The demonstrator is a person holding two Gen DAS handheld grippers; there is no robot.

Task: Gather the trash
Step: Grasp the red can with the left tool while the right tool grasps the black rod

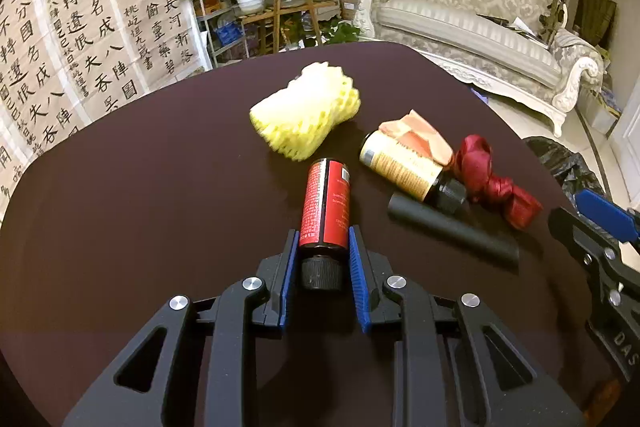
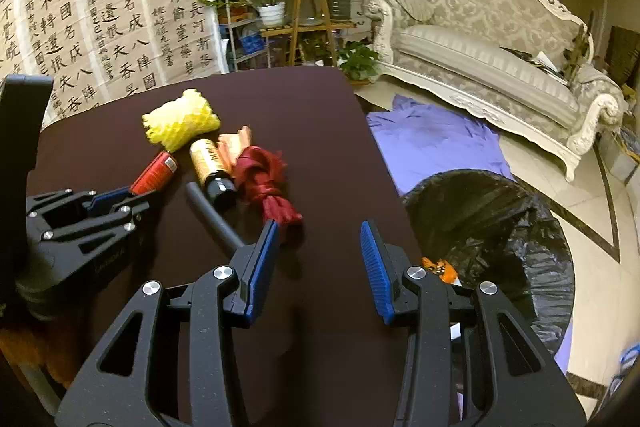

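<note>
A red bottle with a black cap (image 1: 326,203) lies on the dark table (image 1: 140,207). My left gripper (image 1: 324,241) is shut on its lower body, just above the cap; it also shows in the right wrist view (image 2: 156,173). Beyond lie a yellow foam net (image 1: 306,111), a gold bottle (image 1: 404,167), a pink wrapper (image 1: 416,133), a red ribbon knot (image 1: 492,183) and a black tube (image 1: 452,233). My right gripper (image 2: 320,239) is open and empty above the table's right part, just in front of the ribbon (image 2: 266,183).
A bin lined with a black bag (image 2: 492,239) stands on the floor right of the table, with some orange trash inside. A purple cloth (image 2: 436,143) lies on the floor. A white sofa (image 2: 500,47) and plant shelves (image 2: 304,11) stand behind.
</note>
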